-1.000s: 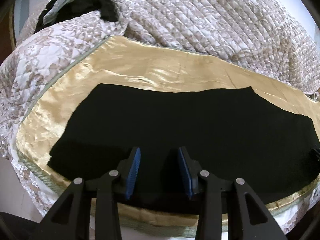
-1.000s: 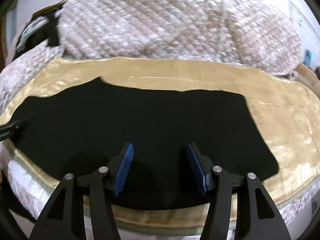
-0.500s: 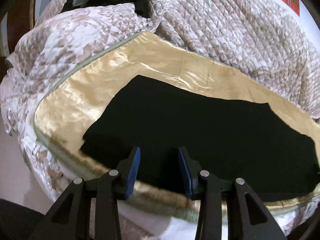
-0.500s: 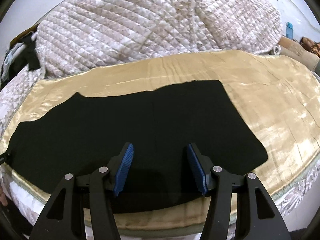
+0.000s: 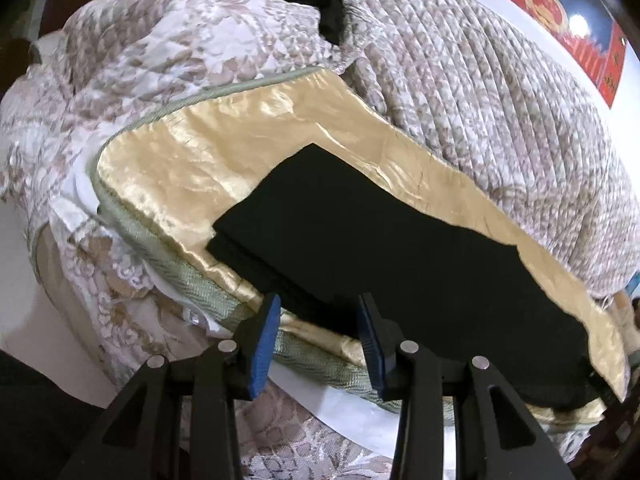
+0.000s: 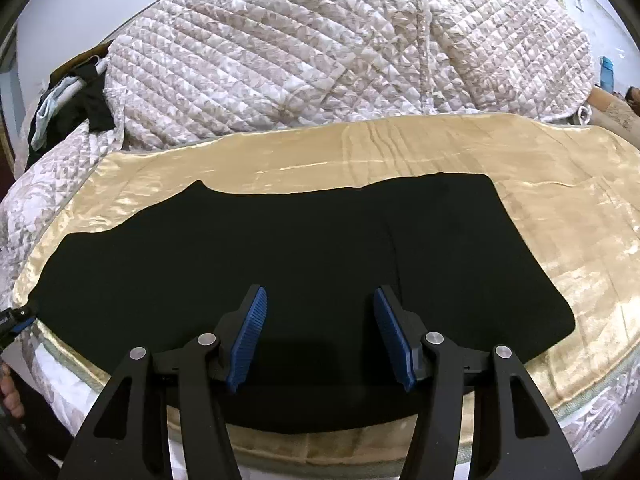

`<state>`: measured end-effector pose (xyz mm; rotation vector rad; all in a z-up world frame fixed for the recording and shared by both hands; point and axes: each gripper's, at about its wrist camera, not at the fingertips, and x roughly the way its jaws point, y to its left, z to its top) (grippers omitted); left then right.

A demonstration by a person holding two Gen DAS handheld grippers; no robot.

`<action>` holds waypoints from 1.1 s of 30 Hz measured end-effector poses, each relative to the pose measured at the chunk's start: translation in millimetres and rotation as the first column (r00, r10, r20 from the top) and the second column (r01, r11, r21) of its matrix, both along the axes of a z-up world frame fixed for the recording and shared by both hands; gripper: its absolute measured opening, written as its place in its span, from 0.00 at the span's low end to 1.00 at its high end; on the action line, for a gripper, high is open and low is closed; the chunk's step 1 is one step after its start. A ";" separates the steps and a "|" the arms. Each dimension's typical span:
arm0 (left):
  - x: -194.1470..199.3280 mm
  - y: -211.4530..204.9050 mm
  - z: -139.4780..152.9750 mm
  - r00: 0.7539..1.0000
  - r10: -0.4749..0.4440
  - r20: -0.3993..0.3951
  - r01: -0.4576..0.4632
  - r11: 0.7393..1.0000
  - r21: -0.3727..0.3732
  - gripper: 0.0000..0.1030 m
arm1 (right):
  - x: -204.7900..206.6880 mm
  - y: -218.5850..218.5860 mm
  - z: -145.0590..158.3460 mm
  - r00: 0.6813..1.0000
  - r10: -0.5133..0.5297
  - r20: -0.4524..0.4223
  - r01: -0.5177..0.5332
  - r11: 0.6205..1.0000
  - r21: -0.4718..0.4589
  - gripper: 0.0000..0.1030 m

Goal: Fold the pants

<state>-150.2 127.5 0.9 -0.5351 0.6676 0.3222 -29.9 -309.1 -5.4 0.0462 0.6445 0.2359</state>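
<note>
In the left wrist view, the left gripper (image 5: 318, 320) hung with its blue-padded fingers (image 5: 262, 346) spread and nothing between them, just off the near edge of the bed. The black pants (image 5: 400, 264) lay flat on a golden satin blanket (image 5: 192, 160), their squared end nearest this gripper. A quilted patterned bedspread (image 5: 480, 96) was heaped behind.

In the right wrist view, the right gripper (image 6: 318, 328) was likewise spread and empty, poised over the near edge of the pants (image 6: 280, 256), which stretched lengthwise across the blanket (image 6: 560, 200). Dark clothes (image 6: 80, 108) sat at the far left corner.
</note>
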 end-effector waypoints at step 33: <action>28.3 20.7 -1.2 0.996 0.090 -0.013 -0.091 0.993 -0.078 0.08 | 1.1 7.2 3.7 0.999 0.035 0.014 -0.035 0.999 0.035 0.55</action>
